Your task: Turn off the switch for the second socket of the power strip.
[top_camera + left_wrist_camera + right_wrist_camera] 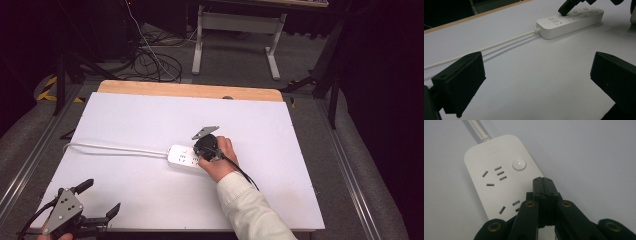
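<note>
At the near left corner of the worktop [125,115], the left hand-held gripper [100,200] rests with its jaws spread wide and nothing between them; in the left gripper view only bare white surface lies between them. From the left edge a white cable [115,148] runs across the worktop into the left end of the power strip [182,156], which lies flat near the middle. Its round button [519,164] sits beside the end socket. The right hand-held gripper [202,145], held in the person's hand [220,160], has its jaws clenched together, empty, their tips down on the top face of the strip beside the sockets.
</note>
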`<state>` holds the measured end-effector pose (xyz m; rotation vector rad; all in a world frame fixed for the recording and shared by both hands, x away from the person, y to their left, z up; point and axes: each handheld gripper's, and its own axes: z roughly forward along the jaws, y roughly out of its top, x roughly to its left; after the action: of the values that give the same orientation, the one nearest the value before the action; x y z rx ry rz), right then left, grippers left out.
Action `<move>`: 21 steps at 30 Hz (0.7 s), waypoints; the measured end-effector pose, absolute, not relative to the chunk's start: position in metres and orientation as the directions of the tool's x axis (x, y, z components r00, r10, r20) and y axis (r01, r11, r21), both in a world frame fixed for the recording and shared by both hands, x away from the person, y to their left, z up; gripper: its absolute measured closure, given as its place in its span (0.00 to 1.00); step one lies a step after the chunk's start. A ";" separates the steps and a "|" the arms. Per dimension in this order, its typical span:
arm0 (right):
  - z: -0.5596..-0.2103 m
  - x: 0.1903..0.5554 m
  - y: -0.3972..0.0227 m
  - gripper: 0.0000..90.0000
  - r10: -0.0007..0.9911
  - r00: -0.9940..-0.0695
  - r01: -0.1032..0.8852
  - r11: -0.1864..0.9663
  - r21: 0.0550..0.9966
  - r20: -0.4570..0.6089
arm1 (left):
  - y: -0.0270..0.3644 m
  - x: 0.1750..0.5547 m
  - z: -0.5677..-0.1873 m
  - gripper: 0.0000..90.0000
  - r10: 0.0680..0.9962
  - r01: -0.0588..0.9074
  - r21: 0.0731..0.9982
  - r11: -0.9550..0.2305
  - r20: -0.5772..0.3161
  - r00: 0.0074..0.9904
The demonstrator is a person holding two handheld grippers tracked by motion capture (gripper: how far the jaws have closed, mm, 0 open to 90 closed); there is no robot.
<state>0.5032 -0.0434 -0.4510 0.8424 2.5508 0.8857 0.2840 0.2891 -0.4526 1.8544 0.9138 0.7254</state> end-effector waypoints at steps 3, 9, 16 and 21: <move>-0.449 0.505 -0.048 1.00 0.622 -0.781 0.433 0.613 0.661 -0.065 | 0.290 0.284 -0.452 0.00 0.827 0.288 0.908 -0.304 0.102 0.552; -0.436 0.495 -0.052 1.00 0.608 -0.793 0.395 0.562 0.726 -0.039 | 0.290 0.285 -0.453 0.00 0.828 0.291 0.908 -0.302 0.098 0.552; -0.423 0.488 -0.056 1.00 0.605 -0.794 0.371 0.560 0.741 -0.059 | 0.290 0.285 -0.452 0.00 0.828 0.291 0.908 -0.302 0.099 0.552; -0.415 0.485 -0.061 1.00 0.602 -0.797 0.354 0.531 0.770 -0.049 | 0.290 0.286 -0.453 0.00 0.828 0.292 0.907 -0.304 0.100 0.551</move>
<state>0.4851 -0.0613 -0.4147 0.7948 2.4649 1.1357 0.2856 0.2898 -0.4526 1.8543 0.9172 0.7222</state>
